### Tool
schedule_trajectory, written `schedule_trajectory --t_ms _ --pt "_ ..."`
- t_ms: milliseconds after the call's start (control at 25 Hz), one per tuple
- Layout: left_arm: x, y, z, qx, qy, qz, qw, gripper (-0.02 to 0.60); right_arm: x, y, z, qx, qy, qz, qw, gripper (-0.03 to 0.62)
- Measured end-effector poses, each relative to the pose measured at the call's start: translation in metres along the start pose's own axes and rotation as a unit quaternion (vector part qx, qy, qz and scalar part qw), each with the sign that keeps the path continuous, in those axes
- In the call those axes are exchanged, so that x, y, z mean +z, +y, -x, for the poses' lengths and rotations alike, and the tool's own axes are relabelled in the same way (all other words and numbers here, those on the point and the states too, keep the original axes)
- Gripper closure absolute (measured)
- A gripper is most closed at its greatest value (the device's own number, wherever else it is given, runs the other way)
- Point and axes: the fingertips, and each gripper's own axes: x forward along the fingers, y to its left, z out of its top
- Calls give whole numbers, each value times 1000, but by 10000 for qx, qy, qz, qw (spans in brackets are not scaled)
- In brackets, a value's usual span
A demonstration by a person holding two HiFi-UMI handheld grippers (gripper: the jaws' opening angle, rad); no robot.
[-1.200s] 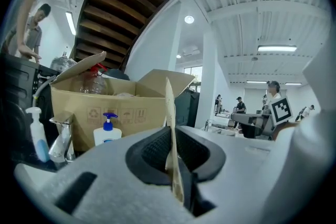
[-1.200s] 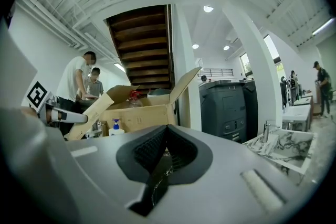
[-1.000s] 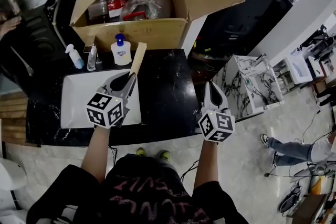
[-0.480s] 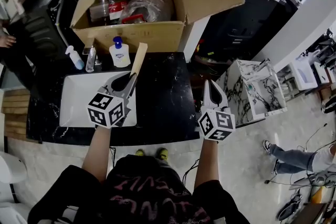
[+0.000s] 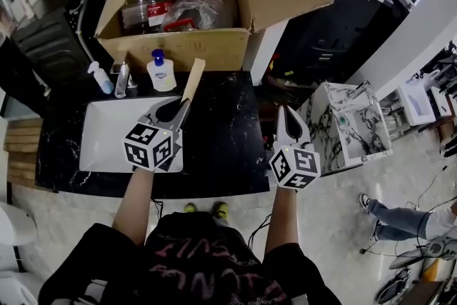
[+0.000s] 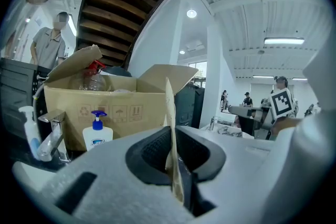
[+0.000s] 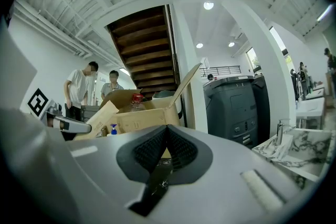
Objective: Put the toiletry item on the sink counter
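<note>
A long, flat tan carton point(image 5: 191, 81) sticks out forward from my left gripper point(image 5: 178, 108), which is shut on its near end. It hangs over the black counter point(image 5: 221, 139), at the right edge of the white sink basin point(image 5: 100, 132). In the left gripper view the carton point(image 6: 169, 113) stands edge-on between the closed pads, at my left gripper point(image 6: 176, 157). My right gripper point(image 5: 287, 116) hovers at the counter's right edge, shut with nothing in it; the right gripper view shows my right gripper point(image 7: 167, 136) with its pads pressed together.
An open cardboard box point(image 5: 186, 46) with bottles and bags stands behind the sink. A pump soap bottle point(image 5: 161, 71), a faucet point(image 5: 123, 78) and a small spray bottle point(image 5: 100, 76) line the back of the basin. A marble side table point(image 5: 343, 125) stands to the right. People stand at upper left.
Both grippers have stayed almost still, the left one drifting slightly right with the carton. The person at the upper left has shifted position.
</note>
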Motion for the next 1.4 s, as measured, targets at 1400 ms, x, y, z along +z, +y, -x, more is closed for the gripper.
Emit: schedule_trajectory --t_ms 1400 --pt "-171 15 -59 4 1890 808 9787 551 -19 -18 -25 -99 220 -114 9996 582"
